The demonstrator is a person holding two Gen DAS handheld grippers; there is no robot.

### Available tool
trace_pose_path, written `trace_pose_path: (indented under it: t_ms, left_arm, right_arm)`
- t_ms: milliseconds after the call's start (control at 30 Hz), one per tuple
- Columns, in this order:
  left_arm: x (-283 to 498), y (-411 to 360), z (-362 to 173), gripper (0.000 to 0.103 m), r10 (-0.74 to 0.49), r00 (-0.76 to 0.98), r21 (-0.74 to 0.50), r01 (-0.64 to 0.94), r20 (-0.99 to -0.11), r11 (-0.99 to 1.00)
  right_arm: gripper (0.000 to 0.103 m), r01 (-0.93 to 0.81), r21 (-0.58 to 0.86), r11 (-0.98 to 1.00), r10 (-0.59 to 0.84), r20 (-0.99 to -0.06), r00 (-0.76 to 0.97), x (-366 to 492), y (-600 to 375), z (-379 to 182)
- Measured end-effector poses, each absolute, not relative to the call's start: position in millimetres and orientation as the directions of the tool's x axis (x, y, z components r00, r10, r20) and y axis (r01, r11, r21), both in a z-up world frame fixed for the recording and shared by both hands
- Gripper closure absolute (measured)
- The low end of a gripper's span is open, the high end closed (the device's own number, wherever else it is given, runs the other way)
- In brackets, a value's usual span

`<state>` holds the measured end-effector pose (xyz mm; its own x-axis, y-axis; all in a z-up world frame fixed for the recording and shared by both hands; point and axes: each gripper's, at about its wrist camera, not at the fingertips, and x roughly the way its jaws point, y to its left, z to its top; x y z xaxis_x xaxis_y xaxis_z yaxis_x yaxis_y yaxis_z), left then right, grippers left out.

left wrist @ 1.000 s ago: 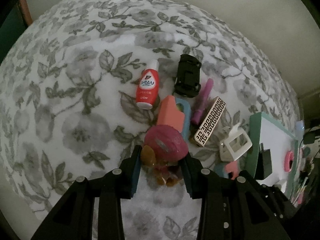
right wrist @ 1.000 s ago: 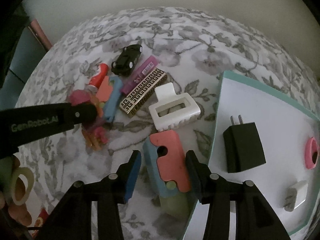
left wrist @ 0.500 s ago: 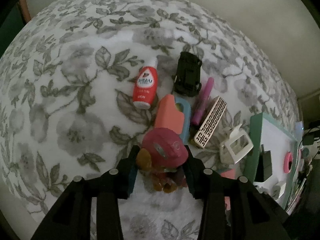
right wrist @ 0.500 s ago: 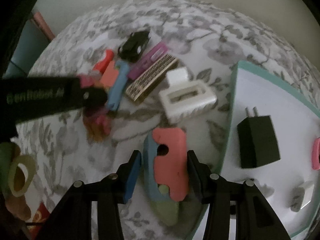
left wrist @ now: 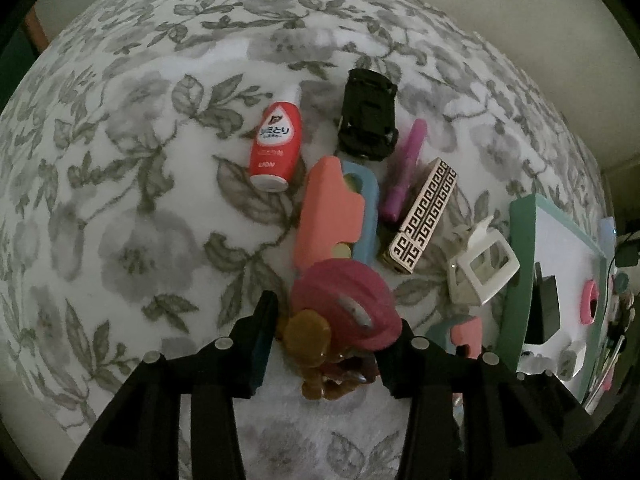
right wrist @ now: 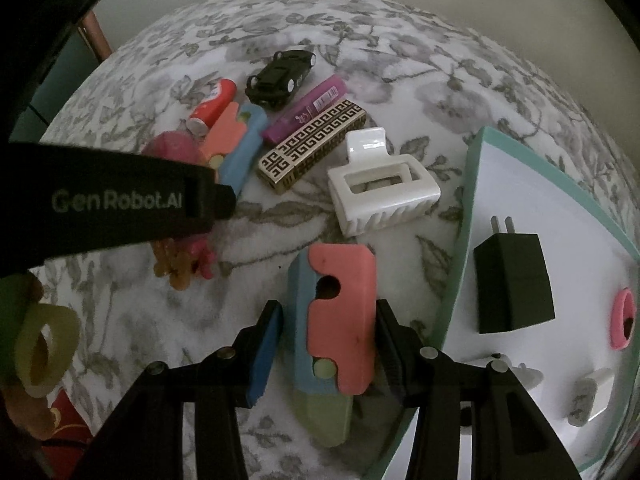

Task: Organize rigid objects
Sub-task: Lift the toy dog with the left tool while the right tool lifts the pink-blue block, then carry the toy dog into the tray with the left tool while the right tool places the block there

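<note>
My left gripper [left wrist: 332, 340] has its jaws around a toy figure with a pink hat [left wrist: 344, 312] and brown body, lying on the floral cloth; both fingers are close to it but contact is unclear. My right gripper [right wrist: 328, 336] is open around a pink-and-blue toy knife [right wrist: 336, 320] lying beside the teal-rimmed white tray [right wrist: 472, 184]. The left gripper's arm [right wrist: 112, 208] crosses the right wrist view and hides part of the figure.
On the cloth lie a red bottle [left wrist: 276, 144], black toy car [left wrist: 368, 120], purple tube [left wrist: 404, 168], patterned box [left wrist: 420, 216], white hair claw [right wrist: 380, 188] and a second pink-and-blue knife [left wrist: 336, 212]. The tray holds a black charger [right wrist: 512, 280], a pink ring and small white plugs.
My left gripper has closed in around the toy figure. My right gripper has moved forward along the toy knife, nearer the tray's rim.
</note>
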<state>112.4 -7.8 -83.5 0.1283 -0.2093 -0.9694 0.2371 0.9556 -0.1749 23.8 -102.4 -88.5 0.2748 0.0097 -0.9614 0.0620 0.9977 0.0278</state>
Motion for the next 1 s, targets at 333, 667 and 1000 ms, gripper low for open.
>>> trace_pose_path:
  t_ms: [333, 667, 1000]
  left_arm:
    - [110.6, -10.9, -65.9, 0.058, -0.245, 0.157, -0.2, 0.259, -0.957, 0.945]
    - [113.7, -0.8, -39.0, 0.058, -0.288, 0.219, -0.233, 0.243, -0.932, 0.941]
    - [109.3, 11.2, 8.0, 0.058, -0.336, 0.339, -0.266, 0.236, -0.879, 0.935]
  right_arm:
    - [0.058, 0.068, 0.029, 0.997, 0.008, -0.958, 0.287, 13.2, -106.9, -86.8]
    - [0.058, 0.123, 0.097, 0.988, 0.056, -0.952, 0.3, 12.5, -118.4, -78.0]
    - [0.058, 0.174, 0.175, 0.969, 0.083, -0.894, 0.44, 6.3, -143.0, -24.7]
